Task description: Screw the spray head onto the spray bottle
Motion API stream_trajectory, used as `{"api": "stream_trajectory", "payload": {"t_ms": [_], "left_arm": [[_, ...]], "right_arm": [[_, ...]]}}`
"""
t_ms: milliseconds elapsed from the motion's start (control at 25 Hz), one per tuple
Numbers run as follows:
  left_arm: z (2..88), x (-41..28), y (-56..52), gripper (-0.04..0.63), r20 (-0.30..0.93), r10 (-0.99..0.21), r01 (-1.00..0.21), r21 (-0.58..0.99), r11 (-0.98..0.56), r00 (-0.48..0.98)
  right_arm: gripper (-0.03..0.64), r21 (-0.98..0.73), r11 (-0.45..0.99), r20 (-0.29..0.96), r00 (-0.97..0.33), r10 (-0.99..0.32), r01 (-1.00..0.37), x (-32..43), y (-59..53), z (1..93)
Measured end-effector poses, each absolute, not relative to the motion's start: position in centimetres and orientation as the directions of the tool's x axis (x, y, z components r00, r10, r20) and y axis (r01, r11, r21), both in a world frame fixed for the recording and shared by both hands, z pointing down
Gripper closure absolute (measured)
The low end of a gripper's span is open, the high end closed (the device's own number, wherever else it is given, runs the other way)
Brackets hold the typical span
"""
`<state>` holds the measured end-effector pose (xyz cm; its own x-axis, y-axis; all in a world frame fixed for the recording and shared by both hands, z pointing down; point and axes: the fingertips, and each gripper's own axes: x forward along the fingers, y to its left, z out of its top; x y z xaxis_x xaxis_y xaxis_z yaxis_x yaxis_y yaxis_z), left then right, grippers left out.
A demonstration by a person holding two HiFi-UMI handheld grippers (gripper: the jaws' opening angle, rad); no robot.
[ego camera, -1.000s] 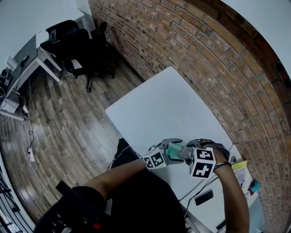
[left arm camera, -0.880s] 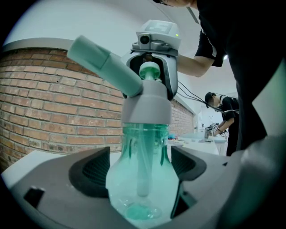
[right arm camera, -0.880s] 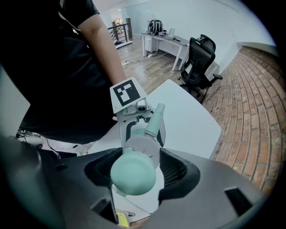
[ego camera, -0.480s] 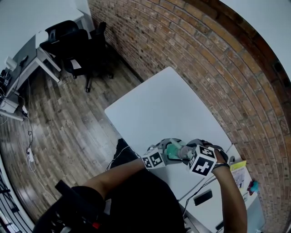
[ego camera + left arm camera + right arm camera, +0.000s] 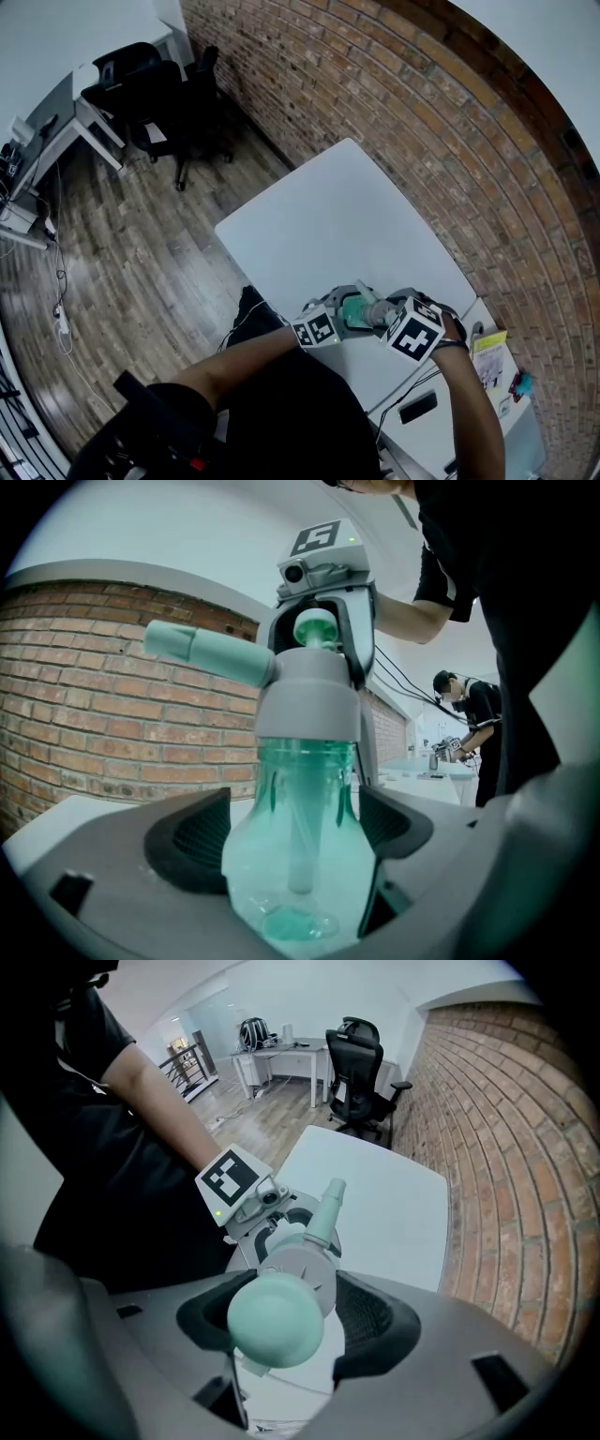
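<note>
**Q:** Rolled since the earlier frame?
**A:** Right gripper (image 5: 382,316), clenched on the grey-and-mint plastic spray head (image 5: 298,1274); its marker cube (image 5: 411,336) has turned.
**Q:** Meaning?
**A:** Head probably threading onto the translucent green plastic spray bottle (image 5: 298,789), clamped upright by the left gripper (image 5: 345,314) over the white table (image 5: 347,216), near edge

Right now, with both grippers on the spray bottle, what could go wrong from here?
1. The right gripper pinches the grey plastic spray head by its rounded sides; twisting might make it slip.
2. The left gripper holds the translucent green plastic bottle by its bulging body, so it might turn with the head.
</note>
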<state>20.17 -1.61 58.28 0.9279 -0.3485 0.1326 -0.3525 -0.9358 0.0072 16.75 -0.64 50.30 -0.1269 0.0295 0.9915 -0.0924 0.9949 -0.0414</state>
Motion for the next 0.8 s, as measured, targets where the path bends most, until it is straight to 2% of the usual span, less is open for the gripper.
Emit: {"api": "stream_trajectory", "payload": {"t_ms": [800], "left_arm": [[57.9, 20.1, -1.7, 0.178, 0.126, -0.35, -0.352, -0.006, -0.936, 0.928]], "right_arm": [[0.357, -0.036, 0.984, 0.987, -0.16, 0.007, -0.177, 16.7, -0.8, 50.3]]}}
